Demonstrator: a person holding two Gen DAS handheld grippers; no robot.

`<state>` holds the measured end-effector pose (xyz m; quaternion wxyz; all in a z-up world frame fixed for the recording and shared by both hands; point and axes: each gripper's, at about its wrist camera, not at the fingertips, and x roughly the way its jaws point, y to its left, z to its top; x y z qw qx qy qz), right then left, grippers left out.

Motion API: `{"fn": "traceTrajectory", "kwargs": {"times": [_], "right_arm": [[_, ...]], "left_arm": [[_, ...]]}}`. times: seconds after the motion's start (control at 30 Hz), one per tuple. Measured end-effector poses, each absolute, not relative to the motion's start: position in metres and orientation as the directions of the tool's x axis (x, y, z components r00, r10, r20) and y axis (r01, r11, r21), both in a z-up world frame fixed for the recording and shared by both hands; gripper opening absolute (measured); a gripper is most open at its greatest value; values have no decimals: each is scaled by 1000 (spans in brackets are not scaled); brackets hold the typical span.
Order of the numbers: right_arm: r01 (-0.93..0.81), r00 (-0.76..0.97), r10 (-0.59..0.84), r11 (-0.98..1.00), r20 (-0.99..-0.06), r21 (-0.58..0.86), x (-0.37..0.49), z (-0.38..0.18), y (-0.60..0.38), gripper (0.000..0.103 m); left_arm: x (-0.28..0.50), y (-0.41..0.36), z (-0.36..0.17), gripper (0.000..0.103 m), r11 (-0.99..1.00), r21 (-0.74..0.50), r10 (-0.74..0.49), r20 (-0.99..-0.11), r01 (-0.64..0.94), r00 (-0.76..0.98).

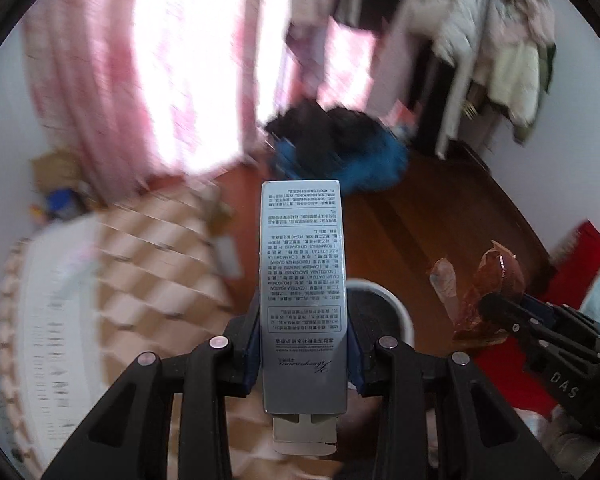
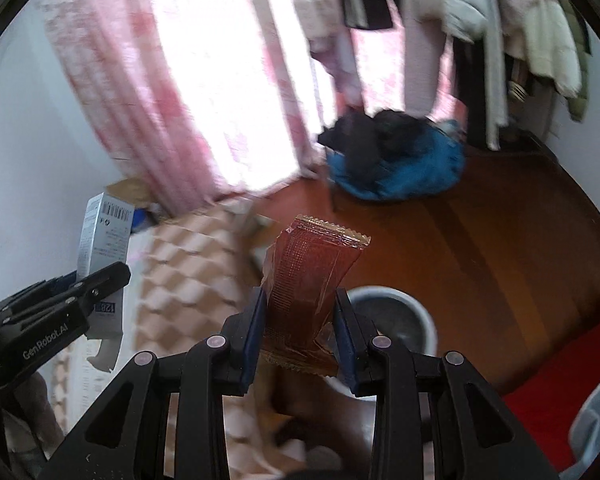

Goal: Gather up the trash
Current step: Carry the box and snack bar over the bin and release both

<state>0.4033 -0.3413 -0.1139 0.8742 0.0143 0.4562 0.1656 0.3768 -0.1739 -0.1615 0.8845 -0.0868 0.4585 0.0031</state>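
Between the blue pads of the left claw (image 1: 304, 344) sits one silver carton (image 1: 302, 280), clamped on its two long sides, jaws closed to the carton's width. Its printed face carries dense small text, upside down to the left wrist camera; most is too small to read, though Latin ingredient words such as "CHAMOMILLA" can be made out, along with a script brand line that is not legible. From the right wrist view the same carton (image 2: 104, 248) shows one barcode near its top and the figure "128" low on one side.

One brown, translucent wrapper (image 2: 312, 280) with a serrated top edge is gripped by the right claw (image 2: 300, 334), jaws closed to the wrapper's width. The wrapper (image 1: 488, 296) stands up from the claw in the left view as well.

Claw housings bear two markings: "GenRobot.AI" on the left, "DAS" on the right.

One round white bin (image 2: 396, 320) with a dark interior stands on the wooden floor (image 2: 500, 248), below and just beyond both claws. Pink curtains (image 2: 148, 92) hang behind.
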Motion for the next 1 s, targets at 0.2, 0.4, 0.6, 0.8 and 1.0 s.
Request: {"fn": "traceTrajectory", "kwargs": {"times": [0.2,0.4,0.6,0.8,1.0], "right_arm": [[-166,391,236,969,-889,184,454,-203,-412,35],[-101,225,233,971,-946,215,496,-299,-446,35],[-114,99,232,969,-968,220,520,-365,-443,35],[-114,-41,258,959,-965,261,529,-411,-432,58],[-144,-54,191,970,-980,197,520,-419,-430,103]], "left_arm": [[441,-221,-241,31,972,-234,-206,-894,-23,397],[490,-245,-317,32,960,-279,-270,-943,-18,197],[510,-247,-361,76,970,-237,-231,-967,-50,108],[502,-229,-367,99,984,-147,-136,-985,-105,105],[486,-221,-363,99,993,-49,-30,-986,-108,164]]}}
